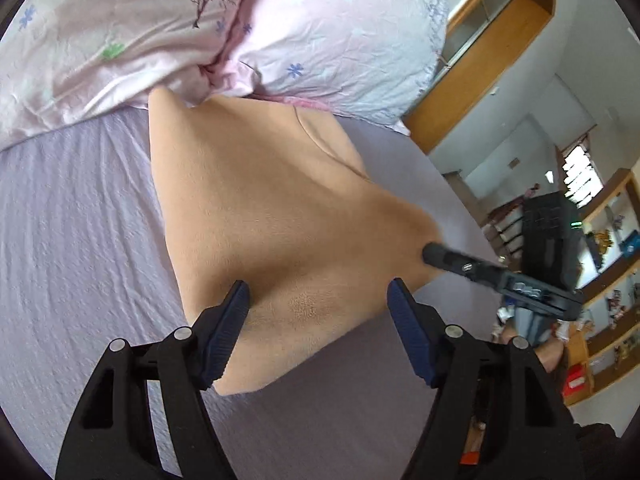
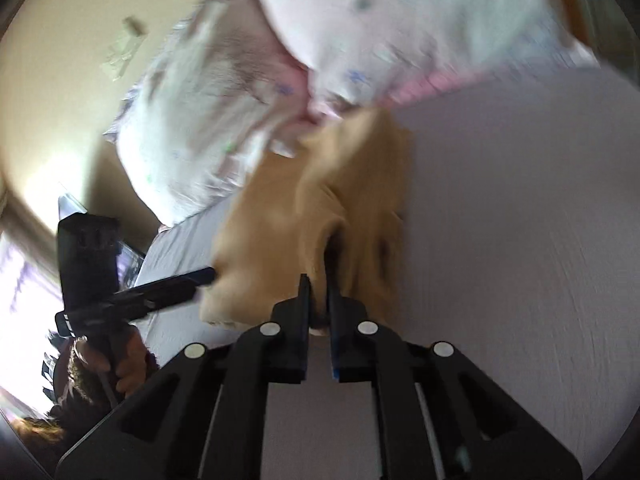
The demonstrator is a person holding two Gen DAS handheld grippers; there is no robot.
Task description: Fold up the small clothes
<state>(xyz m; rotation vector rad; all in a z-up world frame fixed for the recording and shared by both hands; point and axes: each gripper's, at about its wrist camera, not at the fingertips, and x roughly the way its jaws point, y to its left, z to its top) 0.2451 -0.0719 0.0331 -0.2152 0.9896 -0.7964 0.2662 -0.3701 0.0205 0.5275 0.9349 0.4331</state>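
A small tan fleece garment lies on the lilac bed sheet. My left gripper is open, its blue-padded fingers spread just above the garment's near part. My right gripper is shut on a fold of the garment and lifts its edge, so the cloth bunches up around the jaws. The right gripper also shows in the left wrist view at the garment's right corner. The left gripper shows in the right wrist view by the garment's left edge. The right wrist view is motion-blurred.
Pink floral pillows lie at the head of the bed, touching the garment's far end. Wooden shelves and a wooden frame stand beyond the bed's right edge. A cream wall is at the left.
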